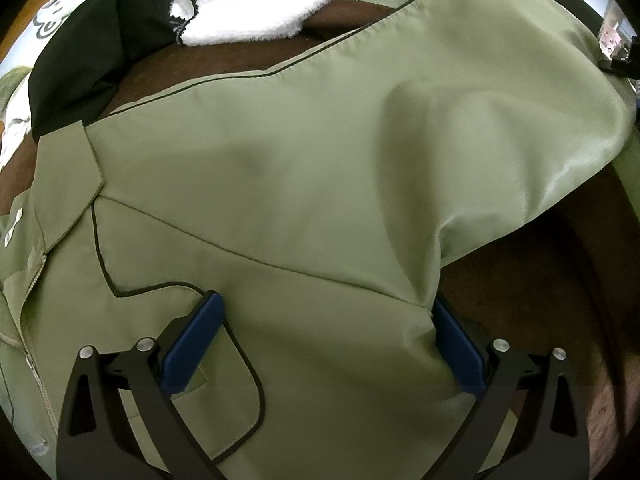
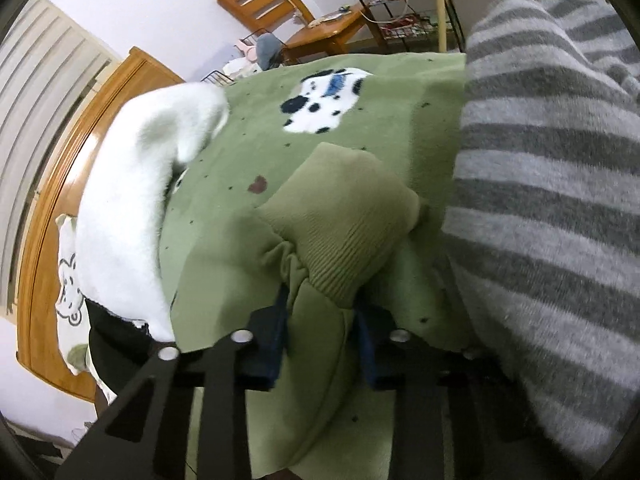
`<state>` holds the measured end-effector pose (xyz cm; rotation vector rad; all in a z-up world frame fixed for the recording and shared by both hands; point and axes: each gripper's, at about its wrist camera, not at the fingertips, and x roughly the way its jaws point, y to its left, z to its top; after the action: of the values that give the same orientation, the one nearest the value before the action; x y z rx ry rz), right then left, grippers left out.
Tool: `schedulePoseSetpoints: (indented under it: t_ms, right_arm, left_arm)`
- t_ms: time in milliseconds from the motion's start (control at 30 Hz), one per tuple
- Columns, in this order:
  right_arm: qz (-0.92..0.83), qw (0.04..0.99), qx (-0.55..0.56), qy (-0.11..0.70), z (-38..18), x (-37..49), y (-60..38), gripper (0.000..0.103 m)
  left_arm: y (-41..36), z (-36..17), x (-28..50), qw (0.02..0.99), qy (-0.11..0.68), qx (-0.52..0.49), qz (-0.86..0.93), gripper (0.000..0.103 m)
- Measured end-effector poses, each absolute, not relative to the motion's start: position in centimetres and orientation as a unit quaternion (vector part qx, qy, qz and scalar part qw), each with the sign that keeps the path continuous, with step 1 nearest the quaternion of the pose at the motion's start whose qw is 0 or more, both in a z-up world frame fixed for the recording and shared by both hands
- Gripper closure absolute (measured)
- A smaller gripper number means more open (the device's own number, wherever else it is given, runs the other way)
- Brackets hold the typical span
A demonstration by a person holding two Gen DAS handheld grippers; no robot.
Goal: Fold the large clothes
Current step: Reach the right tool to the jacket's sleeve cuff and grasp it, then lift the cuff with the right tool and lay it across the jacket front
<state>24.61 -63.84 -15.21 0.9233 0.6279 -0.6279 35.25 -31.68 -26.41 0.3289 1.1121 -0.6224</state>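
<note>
Jacket (image 1: 320, 184), olive green with dark piping, fills our left wrist view, spread over a brown surface (image 1: 540, 280); its lower part and zipper (image 1: 34, 300) are cut off at the frame edge. Our left gripper (image 1: 324, 344) hovers low over it, jaws spread wide, blue pads (image 1: 192, 344) on either side of the fabric near a chest pocket (image 1: 224, 392). A white fleece (image 1: 240, 4) and black cloth (image 1: 88, 48) lie beyond.

In our right wrist view, the right gripper (image 2: 320, 340) pinches a fold of green sweater (image 2: 320, 320) by its ribbed cuff (image 2: 344, 220); the pads are mostly hidden by fabric. A striped grey knit (image 2: 552, 200), blurred, blocks the right side.
</note>
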Motion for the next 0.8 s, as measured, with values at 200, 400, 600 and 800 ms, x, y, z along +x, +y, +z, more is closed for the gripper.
schedulePoseSetpoints:
  t_ms: [200,400,600,800]
  right_arm:
    - [-0.277,0.819,0.418,0.278,-13.3,24.8,-62.4,0.086]
    - [-0.268,0.838,0.398,0.261,-9.8,24.6,-59.9,0.086]
    - [-0.24,0.883,0.31,0.258,-4.2,25.1,-53.7,0.086]
    - [-0.179,0.911,0.236,0.287,-0.6,27.3,-45.5,0.086]
  left_arm:
    - [-31.7,-26.3,35.6,0.791,0.52,0.148,-0.286,0.006]
    - [-31.5,-25.8,36.0,0.797,0.518,0.125,-0.283,0.006]
    - [-29.4,-21.8,36.0,0.822,0.485,0.106,-0.279,0.006]
    - [-23.6,-17.2,36.2,0.849,0.458,0.094,-0.246,0.006]
